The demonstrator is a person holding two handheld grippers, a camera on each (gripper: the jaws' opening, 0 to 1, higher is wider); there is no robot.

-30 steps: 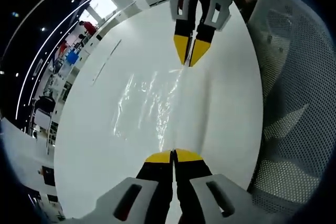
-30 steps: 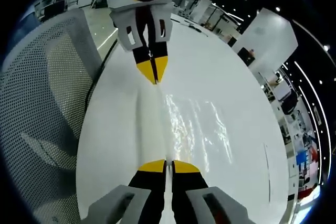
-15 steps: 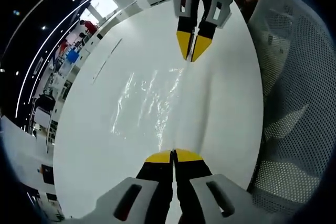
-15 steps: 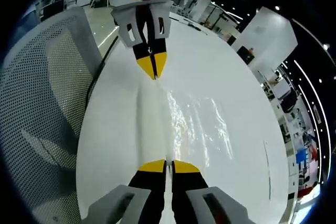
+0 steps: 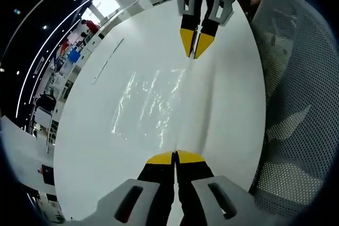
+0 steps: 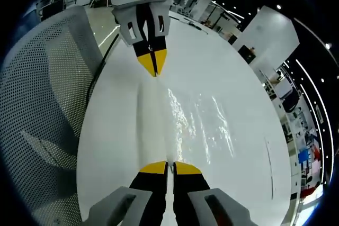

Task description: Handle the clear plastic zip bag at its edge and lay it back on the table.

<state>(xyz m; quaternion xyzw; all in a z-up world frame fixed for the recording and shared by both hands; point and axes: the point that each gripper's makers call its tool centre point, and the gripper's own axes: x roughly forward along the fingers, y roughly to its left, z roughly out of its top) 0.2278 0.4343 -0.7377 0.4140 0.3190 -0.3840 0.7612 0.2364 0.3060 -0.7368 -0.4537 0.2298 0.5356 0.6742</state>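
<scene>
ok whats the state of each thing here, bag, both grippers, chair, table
clear plastic zip bag: held taut by one edge between both grippers, over the table
left gripper: shut on the bag's near end
right gripper: shut on the bag's other end
white table: under the bag
mesh chair: beside the table, unoccupied

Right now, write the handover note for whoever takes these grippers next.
Left gripper: shut on one end of the bag's edge.
Right gripper: shut on the opposite end of that edge.
The edge is stretched between them; the rest of the clear bag spreads over the white table.
Done: edge gripped at both ends.
Left: lay the edge down on the table, open both grippers.
</scene>
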